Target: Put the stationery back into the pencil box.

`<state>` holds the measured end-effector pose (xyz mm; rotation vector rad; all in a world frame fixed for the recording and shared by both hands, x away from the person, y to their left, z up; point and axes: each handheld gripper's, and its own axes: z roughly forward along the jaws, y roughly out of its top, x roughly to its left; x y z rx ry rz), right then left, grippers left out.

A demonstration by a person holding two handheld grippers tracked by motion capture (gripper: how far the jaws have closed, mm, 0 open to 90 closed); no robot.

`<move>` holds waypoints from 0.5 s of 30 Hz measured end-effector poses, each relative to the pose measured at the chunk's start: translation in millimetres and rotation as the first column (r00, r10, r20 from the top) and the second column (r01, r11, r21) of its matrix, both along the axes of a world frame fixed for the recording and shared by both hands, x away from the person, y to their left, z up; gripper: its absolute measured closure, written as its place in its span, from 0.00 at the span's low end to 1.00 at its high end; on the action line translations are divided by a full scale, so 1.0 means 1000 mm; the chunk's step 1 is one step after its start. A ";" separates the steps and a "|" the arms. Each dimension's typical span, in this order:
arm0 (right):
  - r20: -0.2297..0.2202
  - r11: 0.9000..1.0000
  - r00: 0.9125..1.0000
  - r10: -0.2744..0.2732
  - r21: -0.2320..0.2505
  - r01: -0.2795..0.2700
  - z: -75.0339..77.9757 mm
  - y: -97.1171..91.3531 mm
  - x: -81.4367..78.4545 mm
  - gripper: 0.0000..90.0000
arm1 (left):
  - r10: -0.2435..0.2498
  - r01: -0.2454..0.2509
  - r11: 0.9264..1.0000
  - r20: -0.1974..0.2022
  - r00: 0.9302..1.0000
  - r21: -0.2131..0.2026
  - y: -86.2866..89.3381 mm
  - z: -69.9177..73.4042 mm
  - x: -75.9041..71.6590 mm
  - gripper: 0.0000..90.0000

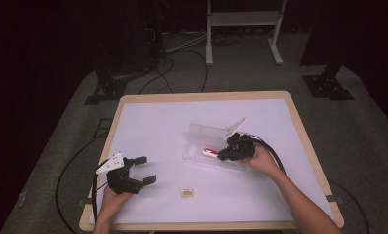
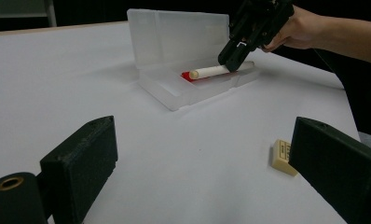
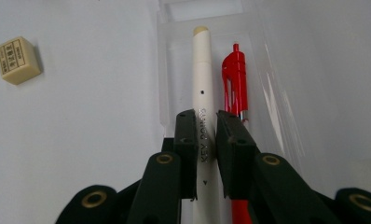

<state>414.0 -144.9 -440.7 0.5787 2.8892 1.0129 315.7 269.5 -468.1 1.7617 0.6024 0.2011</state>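
A clear plastic pencil case (image 1: 202, 134) (image 2: 174, 88) (image 3: 263, 60) lies open near the table's middle, its lid raised. Inside lie a red pen (image 3: 234, 77) (image 2: 187, 75) (image 1: 209, 150) and a white marker (image 3: 202, 79) (image 2: 216, 71). My right gripper (image 1: 224, 155) (image 2: 231, 58) (image 3: 206, 135) is shut on the white marker, over the case's tray. A small cream eraser (image 1: 186, 193) (image 2: 282, 157) (image 3: 17, 59) lies on the table in front of the case. My left gripper (image 1: 145, 169) (image 2: 200, 163) stands open at the front left, nothing between its jaws.
The white tabletop (image 1: 158, 126) has a wooden rim (image 1: 202, 96). Cables trail from both grippers over the table edges. Dark stands and a metal frame (image 1: 243, 19) sit on the floor behind the table.
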 end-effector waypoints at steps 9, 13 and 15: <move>-0.005 1.000 1.000 0.003 -0.006 -0.003 -0.004 -0.001 0.001 0.87 | 0.001 -0.001 1.000 0.001 1.000 -0.001 0.000 0.000 0.000 0.08; -0.011 1.000 1.000 0.003 -0.006 -0.003 -0.006 0.000 0.001 0.87 | 0.000 0.000 1.000 0.000 1.000 0.001 0.000 0.000 0.000 0.08; -0.012 1.000 1.000 0.003 -0.005 -0.003 -0.008 0.000 0.001 0.87 | 0.000 0.000 1.000 0.000 1.000 0.000 0.000 0.000 0.000 0.08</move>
